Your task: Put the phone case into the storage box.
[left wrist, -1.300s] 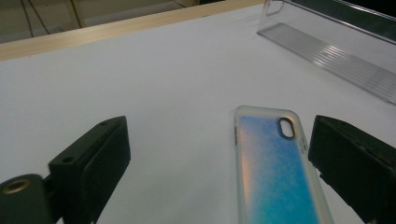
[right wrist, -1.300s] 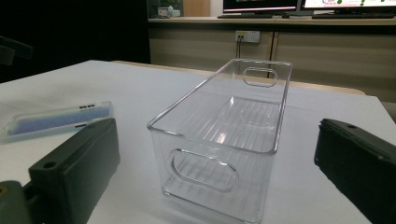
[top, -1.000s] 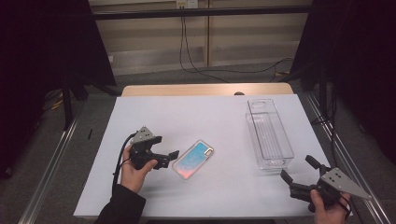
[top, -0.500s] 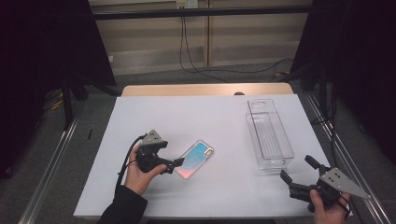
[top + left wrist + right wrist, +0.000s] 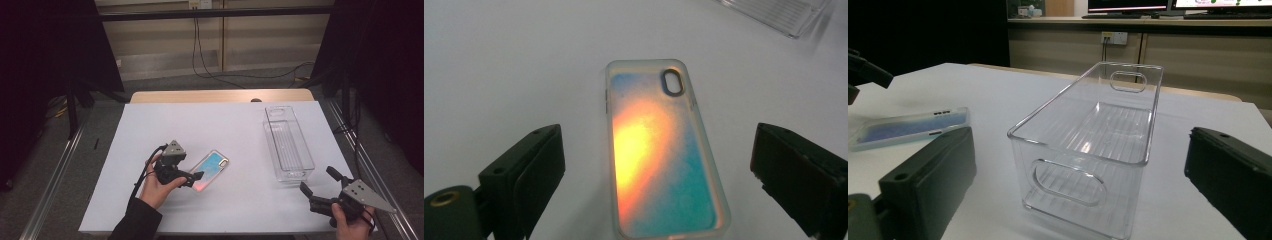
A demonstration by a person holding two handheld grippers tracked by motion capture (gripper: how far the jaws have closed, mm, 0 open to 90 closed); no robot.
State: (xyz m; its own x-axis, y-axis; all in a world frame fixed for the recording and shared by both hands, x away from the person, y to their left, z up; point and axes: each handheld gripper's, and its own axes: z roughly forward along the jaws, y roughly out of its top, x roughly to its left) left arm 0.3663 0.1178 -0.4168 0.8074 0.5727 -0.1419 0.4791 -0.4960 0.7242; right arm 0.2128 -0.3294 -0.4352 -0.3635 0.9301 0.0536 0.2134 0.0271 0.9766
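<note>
A phone case [image 5: 211, 169] with a blue and orange gradient lies flat on the white table [image 5: 215, 125], camera hole at its far end. My left gripper [image 5: 195, 180] is open at its near end. In the left gripper view the jaws stand wide on either side of the case [image 5: 659, 150] without touching it. My right gripper [image 5: 317, 180] is open near the table's front right corner and holds nothing. It faces a clear plastic bin [image 5: 1148, 125], which is empty. The case [image 5: 908, 129] lies to the left in that view.
The clear bin [image 5: 274, 137] stands lengthwise at the right side of the table, with cut-out handles in its ends. Metal rails [image 5: 60, 165] run along both sides of the table. A wooden edge [image 5: 220, 96] shows at the back, with cables on the floor beyond.
My left gripper has moved right along the table to the phone case, and its open jaws now flank the case's near end. The right gripper has stayed still.
</note>
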